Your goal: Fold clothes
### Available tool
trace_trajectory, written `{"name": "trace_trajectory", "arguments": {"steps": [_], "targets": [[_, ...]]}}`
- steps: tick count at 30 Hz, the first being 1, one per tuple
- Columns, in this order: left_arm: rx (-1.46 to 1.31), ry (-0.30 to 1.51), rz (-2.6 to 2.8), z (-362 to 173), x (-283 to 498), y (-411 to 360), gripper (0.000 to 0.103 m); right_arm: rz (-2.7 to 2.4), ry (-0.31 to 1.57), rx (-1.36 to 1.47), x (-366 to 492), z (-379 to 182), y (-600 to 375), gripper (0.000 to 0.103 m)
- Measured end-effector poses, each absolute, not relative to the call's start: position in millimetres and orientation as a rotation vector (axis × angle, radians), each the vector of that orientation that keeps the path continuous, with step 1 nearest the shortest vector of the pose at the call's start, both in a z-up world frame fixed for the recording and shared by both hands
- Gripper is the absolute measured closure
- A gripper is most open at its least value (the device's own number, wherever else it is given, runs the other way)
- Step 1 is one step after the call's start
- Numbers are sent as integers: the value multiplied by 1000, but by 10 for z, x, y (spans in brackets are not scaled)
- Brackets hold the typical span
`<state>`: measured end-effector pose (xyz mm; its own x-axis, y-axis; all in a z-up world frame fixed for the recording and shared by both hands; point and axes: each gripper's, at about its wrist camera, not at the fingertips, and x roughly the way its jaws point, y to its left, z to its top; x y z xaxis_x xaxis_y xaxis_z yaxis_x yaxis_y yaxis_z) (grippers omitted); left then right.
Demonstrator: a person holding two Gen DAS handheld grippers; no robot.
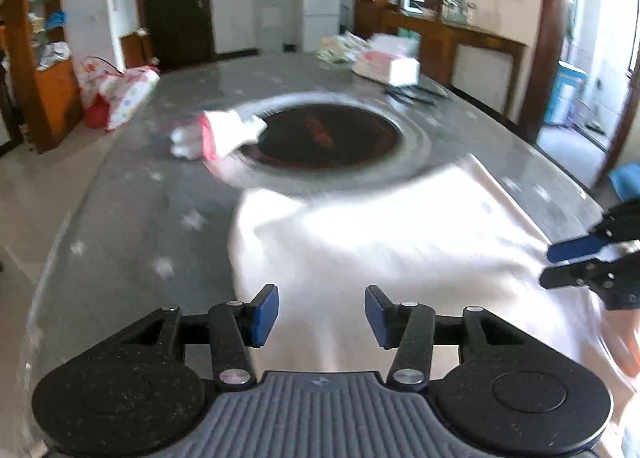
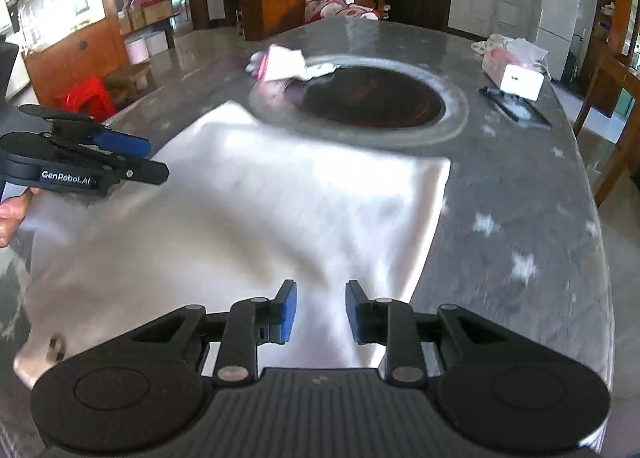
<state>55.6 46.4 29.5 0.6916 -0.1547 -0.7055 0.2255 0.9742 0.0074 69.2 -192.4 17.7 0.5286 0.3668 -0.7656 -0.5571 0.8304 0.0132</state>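
I take the dark round recess [image 1: 328, 138] in the grey table [image 1: 132, 198] as my marker. The white garment [image 1: 400, 242] lies spread on the tabletop on my side of that recess, its far edge reaching the pale ring around it; one side hangs over the table's near edge. Both views are smeared by motion, so I cannot make out its creases.

My left gripper [image 1: 322, 316] hovers over the garment's near part, on the recess's near side, its blue pads spread apart with nothing pinched between them. My right gripper [image 2: 321, 312] does the same further along the cloth, jaws parted a little less, and I see only fabric below the gap, none caught in it.

A small white and pink folded piece [image 1: 224, 134] rests on the recess's rim, at its left from the left camera. A pink and white box [image 2: 514, 74] sits beyond the recess.
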Motion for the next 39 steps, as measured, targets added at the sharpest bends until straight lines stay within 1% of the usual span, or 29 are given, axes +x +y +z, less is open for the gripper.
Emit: {"name": "trace_trajectory", "arguments": {"steps": [3,5,6,13,24,28,32,36,39], "targets": [[110,791,-232,227,354,396,48,538,837,-269,458,161,-1998,72],[118,795,-242,193,220,375,47,521,820,-286,264,173,-2091,67],[125,793,-243,178,159,368,46,512,816,-294,177,177,-2136,66],[148,785,-244,119,-69,396,44,432,840,-274,-243,189,-2494,63],[151,772,-231,78,-53,398,38,312,894,-214,-665,206,-2935,61],[146,769,-229,62,-52,403,36,235,903,-181,-726,209,-3117,60],[149,770,-227,66,-60,387,35,160,852,-117,-673,291,-3303,60],[153,772,-225,71,-68,370,34,137,807,-55,-439,376,-3383,60],[157,775,-226,94,-92,342,32,138,808,-31,-187,355,-3351,60]]}}
